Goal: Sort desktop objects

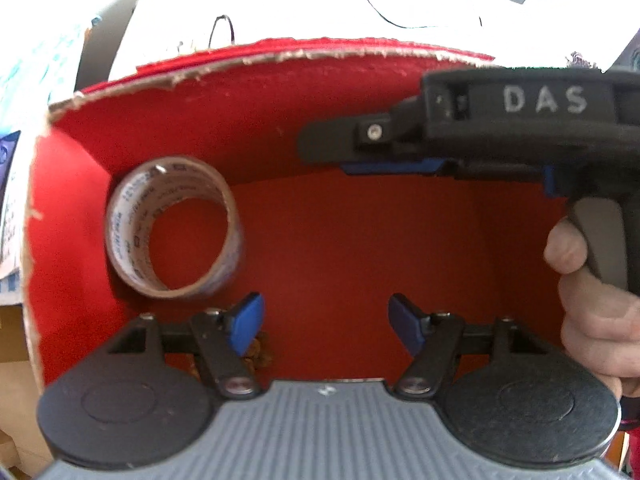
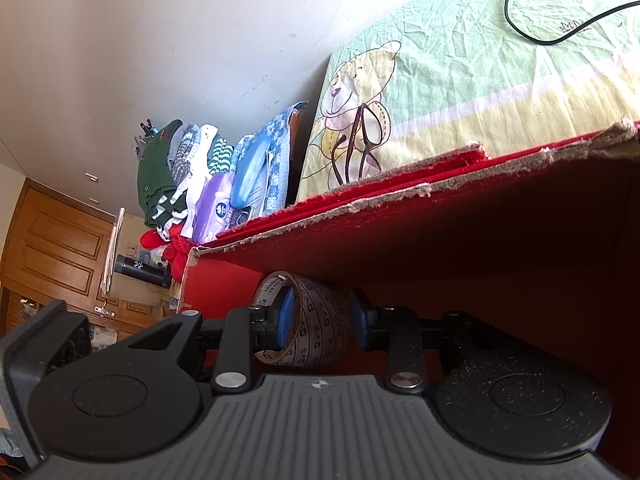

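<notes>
Red cardboard, torn and fraying along its rim, forms the box [image 1: 360, 92] that both grippers are reaching into. The roll of tape [image 1: 172, 224] lies on its side in the far left corner, against the wall, its hollow core facing the left wrist camera. That looks like a thing already sorted, tucked into the corner to leave the floor free for more.

The left gripper [image 1: 324, 320] hovers low over the bare red floor, its 2 blue pads spread wide with nothing between them. It seems to be only waiting there.

The right gripper [image 2: 322, 316], held by a hand [image 1: 592, 280] with a finger on the trigger, points along the back wall toward the roll. From its own camera the roll sits framed between the pads, which stand partly apart. The left wrist view shows a clear gap between its fingertips and the roll, so I judge it empty and loosened, not clamping.

Outside the box, a pair of glasses [image 2: 360, 140] lies folded on the bear-print cloth [image 2: 460, 60] just beyond the rim, and is likely the next thing to sort. Their thin arms call for a gentle pinch at the frame.
</notes>
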A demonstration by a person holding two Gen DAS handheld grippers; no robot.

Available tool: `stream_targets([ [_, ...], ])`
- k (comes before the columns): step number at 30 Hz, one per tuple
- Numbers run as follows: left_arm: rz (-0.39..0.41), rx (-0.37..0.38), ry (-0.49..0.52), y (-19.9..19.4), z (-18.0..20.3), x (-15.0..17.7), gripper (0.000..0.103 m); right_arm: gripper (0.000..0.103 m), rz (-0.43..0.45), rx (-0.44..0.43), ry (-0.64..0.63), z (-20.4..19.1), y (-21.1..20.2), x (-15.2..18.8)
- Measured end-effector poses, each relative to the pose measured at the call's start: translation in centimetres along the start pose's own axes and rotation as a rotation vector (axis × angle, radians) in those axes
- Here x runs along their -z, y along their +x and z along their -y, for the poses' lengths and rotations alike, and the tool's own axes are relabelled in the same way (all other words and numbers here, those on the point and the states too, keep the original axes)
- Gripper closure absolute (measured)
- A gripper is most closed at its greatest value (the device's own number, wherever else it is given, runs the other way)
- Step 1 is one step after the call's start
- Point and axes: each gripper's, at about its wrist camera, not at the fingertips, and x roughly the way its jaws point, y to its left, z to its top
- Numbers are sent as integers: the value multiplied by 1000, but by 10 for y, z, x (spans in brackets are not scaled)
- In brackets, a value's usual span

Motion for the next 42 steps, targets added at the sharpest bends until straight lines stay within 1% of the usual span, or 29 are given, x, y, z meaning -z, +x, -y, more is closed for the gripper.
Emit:
stream_targets([
  [3, -15, -17, -10, 4, -3, 5, 31, 68, -1, 0, -3, 0, 0, 0],
  [7, -8, -87, 2, 2, -5, 5, 29, 68, -4, 4, -2, 1, 0, 0],
  [10, -5, -111, 5, 0, -8, 6, 29, 68, -6, 2, -4, 1, 1, 0],
  [17, 9, -143, 1, -4, -14, 7, 27, 68, -14, 21, -12, -1, 2, 0],
  [27, 51, -173, -24, -14, -24, 9, 21, 67, -26, 52, -33, -3, 6, 1],
  [28, 55, -172, -26, -16, -20, 12, 21, 67, -29, 54, -33, -3, 6, 1],
  [29, 59, -177, -28, -20, -2, 11, 21, 67, -32, 56, -35, -4, 6, 2],
  [32, 76, -195, -27, -23, 2, 13, 20, 67, -40, 65, -49, -5, 8, 2],
  [35, 87, -201, -30, -22, 10, 14, 16, 67, -56, 77, -66, -7, 11, 3],
  [36, 89, -205, -30, -24, 9, 20, 16, 67, -60, 82, -73, -7, 11, 3],
  [39, 86, -214, -37, -15, 21, 28, 15, 67, -68, 98, -87, -9, 13, 5],
  [42, 81, -217, -48, -14, 24, 33, 16, 59, -70, 114, -82, -7, 15, 5],
])
